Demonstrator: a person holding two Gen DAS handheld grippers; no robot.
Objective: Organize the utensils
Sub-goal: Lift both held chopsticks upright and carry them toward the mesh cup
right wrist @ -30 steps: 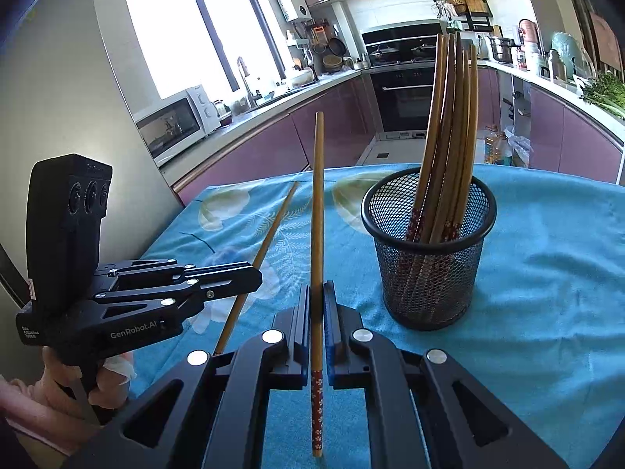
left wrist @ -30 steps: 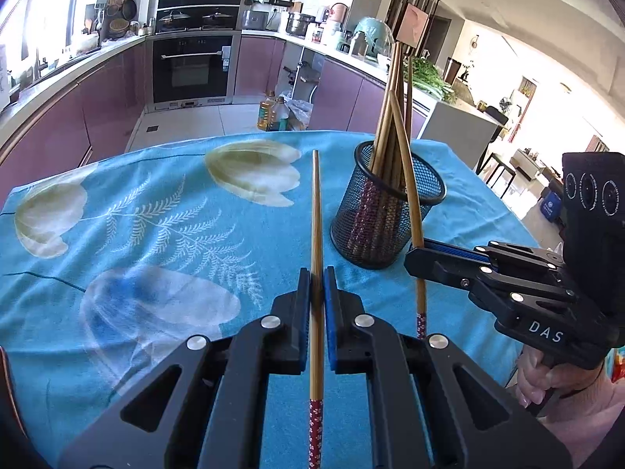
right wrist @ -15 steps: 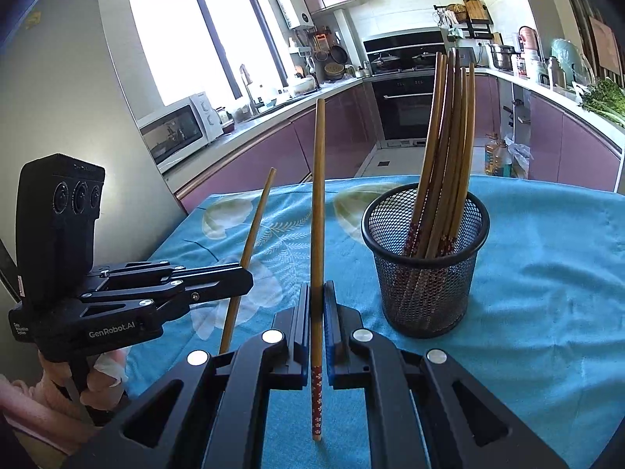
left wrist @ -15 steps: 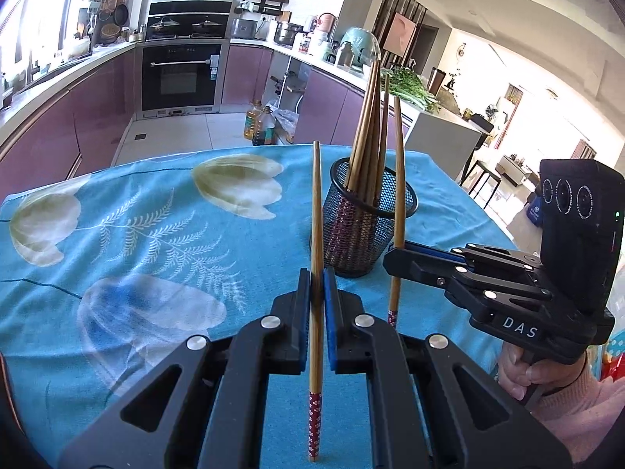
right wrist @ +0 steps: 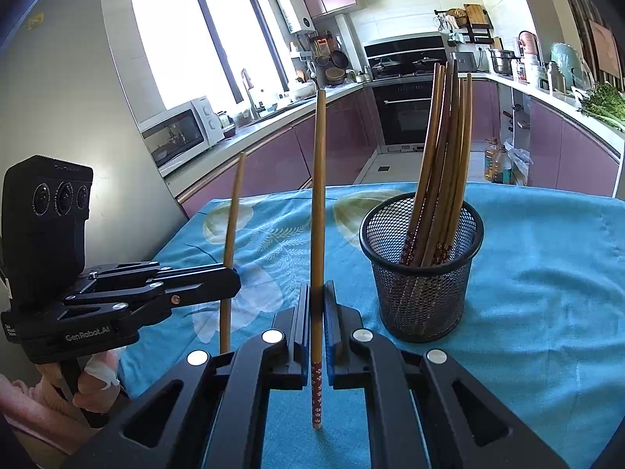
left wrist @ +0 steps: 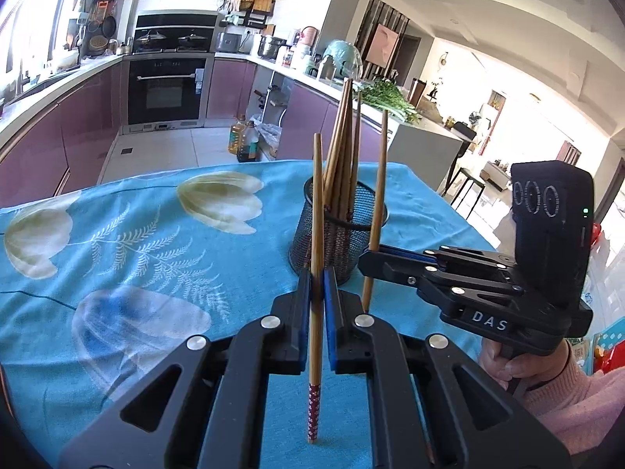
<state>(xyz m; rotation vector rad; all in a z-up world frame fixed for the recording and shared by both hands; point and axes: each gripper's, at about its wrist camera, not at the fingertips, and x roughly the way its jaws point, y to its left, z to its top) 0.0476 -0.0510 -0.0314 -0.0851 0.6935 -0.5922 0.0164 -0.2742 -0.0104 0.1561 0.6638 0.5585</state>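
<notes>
The worktop (right wrist: 547,273), draped in a teal floral cloth (left wrist: 117,242), is largely bare: in the left wrist view open cloth runs from 9 o'clock round to 11 o'clock, and its far edge drops to the kitchen floor around 12 o'clock, while its right edge falls away at 2 o'clock toward a bright living area. In the right wrist view the cloth lies free from 2 to 4 o'clock, with purple cabinets (right wrist: 273,160) beyond the far edge. A black mesh holder (right wrist: 422,273) stands upright on the cloth, at about 1 o'clock from the right gripper (right wrist: 317,293), and carries a bundle of wooden chopsticks (right wrist: 445,148) leaning to one side, their patterned red ends down. The left gripper (left wrist: 317,281) has its jaws pressed onto a single left chopstick (left wrist: 317,211), held nearly upright, its red patterned end hanging below the jaws just over the cloth; the holder sits directly behind it at 12 to 1 o'clock. The right gripper likewise pinches a right chopstick (right wrist: 318,203) upright between its jaws, red end down and clear of the cloth. Each gripper appears in the other's view: the right at 3 o'clock with a hand (left wrist: 508,359) in a pink sleeve (left wrist: 578,398), the left at 9 o'clock, both near the holder yet apart from it.
</notes>
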